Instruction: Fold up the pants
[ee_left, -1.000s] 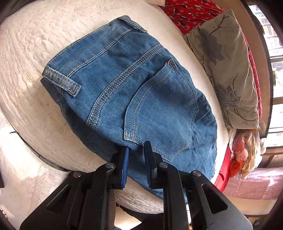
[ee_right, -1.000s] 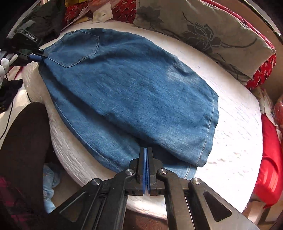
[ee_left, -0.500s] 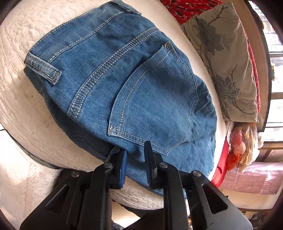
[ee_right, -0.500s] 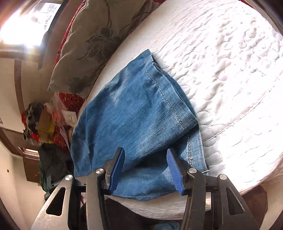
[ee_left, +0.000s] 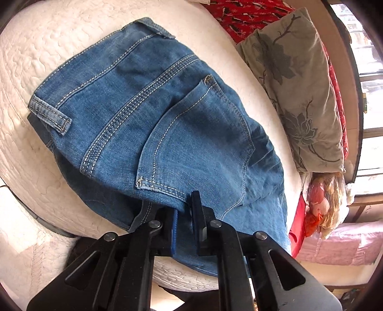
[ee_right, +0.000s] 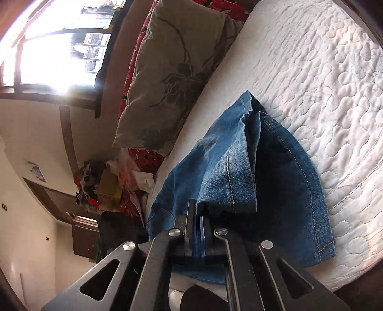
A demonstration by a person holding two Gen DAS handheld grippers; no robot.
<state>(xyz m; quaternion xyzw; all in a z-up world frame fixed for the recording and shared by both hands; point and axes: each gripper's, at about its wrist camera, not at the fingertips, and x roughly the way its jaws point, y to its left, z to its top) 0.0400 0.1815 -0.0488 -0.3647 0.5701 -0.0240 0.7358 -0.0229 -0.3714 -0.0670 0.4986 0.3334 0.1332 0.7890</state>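
One pair of blue jeans [ee_left: 153, 124] lies on a white quilted bed [ee_left: 36, 47]. In the left view the top part of the jeans faces up, with a back pocket [ee_left: 196, 146], a belt loop [ee_left: 49, 112] and thick lines of pale stitching. The near edge of the jeans hangs a little over the side of the bed.

Right at that near edge, just below the pocket, is the left gripper [ee_left: 183, 215]. A bit of denim sits between its two black fingers and the fingers are nipping it. A small gap shows between the fingers further back. This gripper points steeply down at the bed.

In the right view the leg end of the jeans [ee_right: 239, 172] is lifted up into a tall fold, with the hem and its pale stitch line running down the side. A darker part of the leg lies flat on the bed next to it. The right gripper [ee_right: 199, 215] is pressed tight on the bottom of the lifted fold, so the cloth stands up from its tips. This gripper is rolled onto its side, so the room looks tipped over.

Behind the jeans a grey flowered pillow [ee_left: 299, 91] lies along the far side of the bed, on a red cloth [ee_left: 239, 14]. A bright window [ee_right: 55, 47] is past it.
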